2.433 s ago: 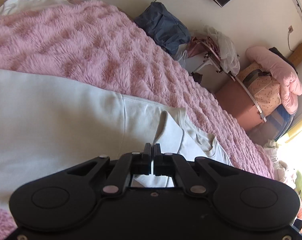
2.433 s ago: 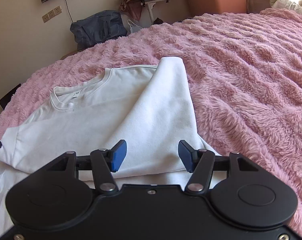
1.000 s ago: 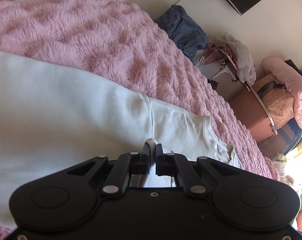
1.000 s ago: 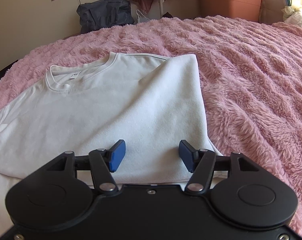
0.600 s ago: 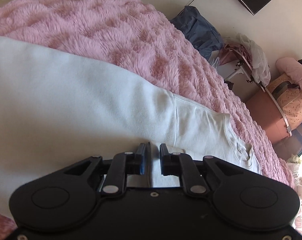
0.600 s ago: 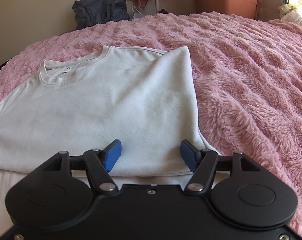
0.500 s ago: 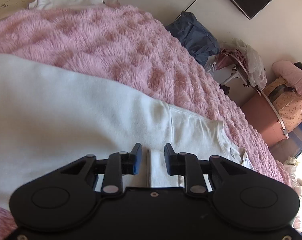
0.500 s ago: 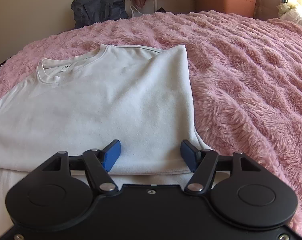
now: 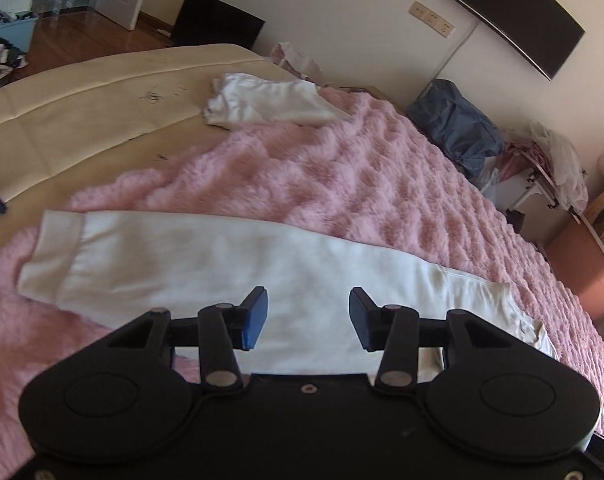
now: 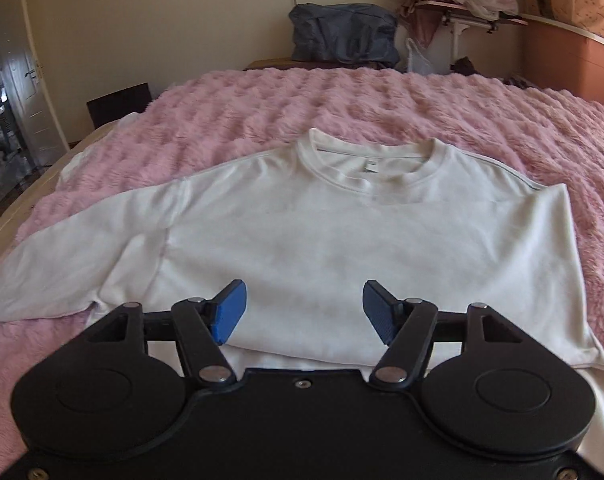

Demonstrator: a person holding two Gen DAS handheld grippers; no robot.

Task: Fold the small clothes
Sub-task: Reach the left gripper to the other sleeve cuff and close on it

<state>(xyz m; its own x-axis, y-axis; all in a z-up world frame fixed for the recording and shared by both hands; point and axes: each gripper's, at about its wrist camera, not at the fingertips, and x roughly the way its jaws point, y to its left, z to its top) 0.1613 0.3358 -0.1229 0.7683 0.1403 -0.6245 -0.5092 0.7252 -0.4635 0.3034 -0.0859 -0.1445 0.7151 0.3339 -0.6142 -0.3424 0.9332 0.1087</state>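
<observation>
L gripper [image 9: 303,318] jaws opening, R gripper [image 10: 303,312] open, both empty: grab sleeve [image 9: 174,256] crooked & the sweatshirt [image 10: 341,232] fold skews.

White sweatshirt [image 10: 341,240] – fluffy pink blanket [image 10: 421,100] – blue claw pads [image 10: 230,312].

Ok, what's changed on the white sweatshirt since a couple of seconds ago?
The left gripper has let go of the fabric it pinched; its jaws are opening with nothing between them, and it has pulled back, so the long sleeve lies flat on the pink blanket. The right gripper stayed open. The white sweatshirt still lies collar away, right side folded in.
</observation>
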